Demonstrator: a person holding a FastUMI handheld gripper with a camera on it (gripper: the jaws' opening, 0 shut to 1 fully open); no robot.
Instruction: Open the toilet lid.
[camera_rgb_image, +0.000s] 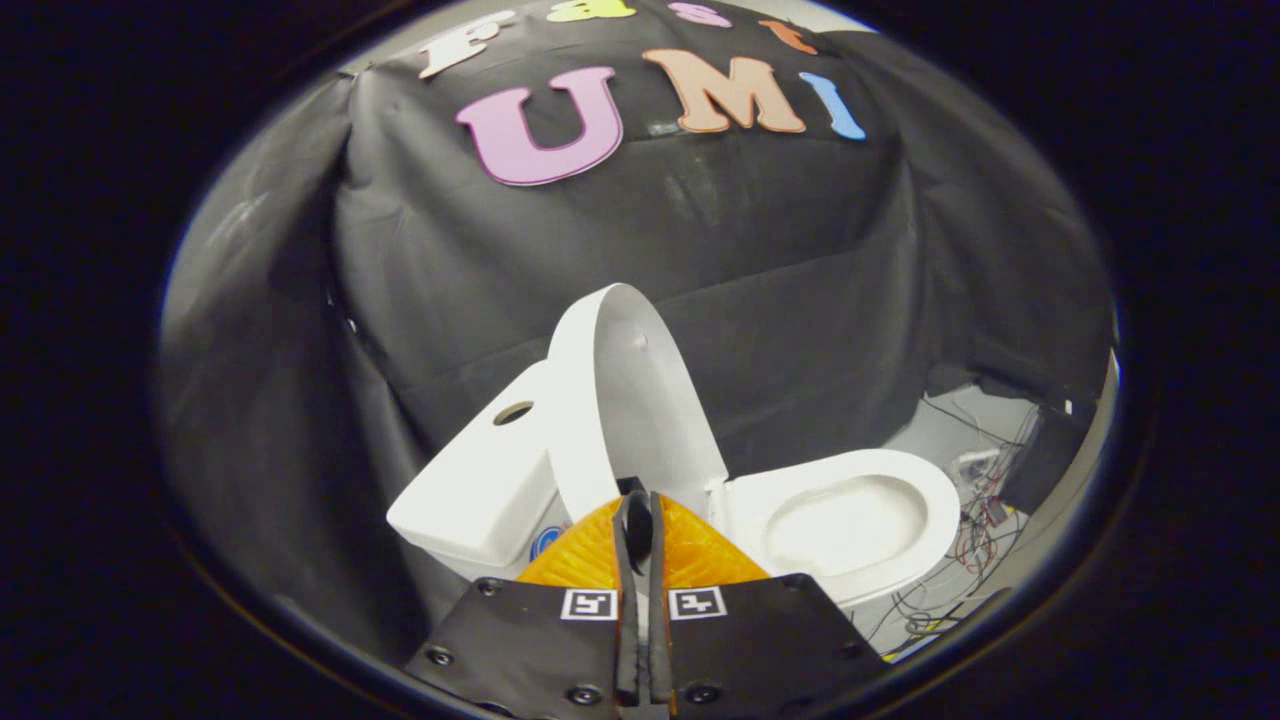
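The toilet lid (625, 400) stands raised, leaning back by the white tank (485, 490) on its left, with the gripper (637, 520) just below it — orange fingers (590, 555) pressed together, holding nothing — and the open seat (850, 520) and floor cables (975, 540) to the right.

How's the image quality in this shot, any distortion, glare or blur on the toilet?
Gripper view: strong fisheye bending, so the raised toilet lid and tank curve; the seat looks slightly overexposed and soft; the shut gripper is sharp up close; the booth wall is dim.
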